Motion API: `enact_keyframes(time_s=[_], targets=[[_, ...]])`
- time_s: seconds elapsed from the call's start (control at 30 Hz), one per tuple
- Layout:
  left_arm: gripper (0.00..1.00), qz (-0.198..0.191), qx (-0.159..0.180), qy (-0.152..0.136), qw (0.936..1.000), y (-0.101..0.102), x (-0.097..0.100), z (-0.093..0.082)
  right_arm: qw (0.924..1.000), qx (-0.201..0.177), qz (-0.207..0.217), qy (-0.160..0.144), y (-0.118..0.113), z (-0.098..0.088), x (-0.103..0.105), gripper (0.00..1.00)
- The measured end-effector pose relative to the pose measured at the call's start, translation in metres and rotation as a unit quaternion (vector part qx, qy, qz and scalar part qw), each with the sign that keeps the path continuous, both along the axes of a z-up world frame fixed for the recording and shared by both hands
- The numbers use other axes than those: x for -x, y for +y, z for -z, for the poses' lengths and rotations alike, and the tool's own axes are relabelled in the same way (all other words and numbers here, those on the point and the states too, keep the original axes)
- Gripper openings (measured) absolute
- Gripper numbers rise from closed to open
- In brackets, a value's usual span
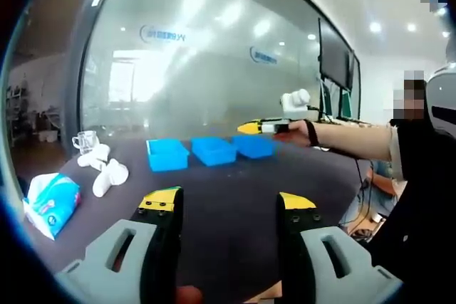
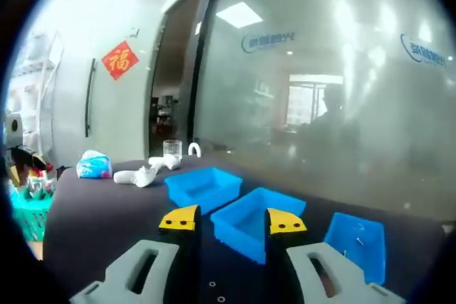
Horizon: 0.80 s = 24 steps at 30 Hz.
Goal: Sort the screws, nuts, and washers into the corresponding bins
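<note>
Three blue bins stand in a row on the dark table (image 1: 228, 176): left bin (image 1: 167, 154), middle bin (image 1: 214, 151), right bin (image 1: 254, 146). My left gripper (image 1: 228, 201) is open, well short of them, with nothing between its yellow-tipped jaws. A person's hand holds my right gripper (image 1: 260, 127) above the right end of the row. In the right gripper view that gripper (image 2: 233, 222) stands open just before the middle bin (image 2: 256, 222), between the left bin (image 2: 205, 186) and the right bin (image 2: 356, 236). Two tiny pale pieces (image 2: 216, 290) lie on the table between its jaws.
A tissue pack (image 1: 53, 203), white crumpled items (image 1: 107, 172) and a glass cup (image 1: 85, 140) sit at the table's left end. A green basket (image 2: 28, 211) stands beyond the table's left edge. Behind the table runs a glass wall (image 1: 214, 62).
</note>
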<state>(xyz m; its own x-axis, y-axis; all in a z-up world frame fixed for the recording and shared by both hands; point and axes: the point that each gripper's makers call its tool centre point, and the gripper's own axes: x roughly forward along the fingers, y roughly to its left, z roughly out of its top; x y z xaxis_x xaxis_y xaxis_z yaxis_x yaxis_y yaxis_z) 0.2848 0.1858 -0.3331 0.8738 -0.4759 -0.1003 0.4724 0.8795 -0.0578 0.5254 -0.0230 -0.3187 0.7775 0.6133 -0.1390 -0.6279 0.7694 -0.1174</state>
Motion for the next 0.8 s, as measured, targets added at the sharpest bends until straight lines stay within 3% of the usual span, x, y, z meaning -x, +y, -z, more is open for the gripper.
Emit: enact_keyframes(time_s=[0.43, 0.8], targets=[[0.52, 0.007, 0.003, -0.002, 1.0, -0.004, 0.0, -0.001, 0.9989, -0.038, -0.027, -0.011, -0.023, -0.004, 0.088, 0.35], [0.52, 0.012, 0.003, -0.001, 0.9999, -0.008, -0.001, -0.001, 0.9984, -0.052, -0.017, -0.015, -0.054, 0.004, 0.129, 0.35]])
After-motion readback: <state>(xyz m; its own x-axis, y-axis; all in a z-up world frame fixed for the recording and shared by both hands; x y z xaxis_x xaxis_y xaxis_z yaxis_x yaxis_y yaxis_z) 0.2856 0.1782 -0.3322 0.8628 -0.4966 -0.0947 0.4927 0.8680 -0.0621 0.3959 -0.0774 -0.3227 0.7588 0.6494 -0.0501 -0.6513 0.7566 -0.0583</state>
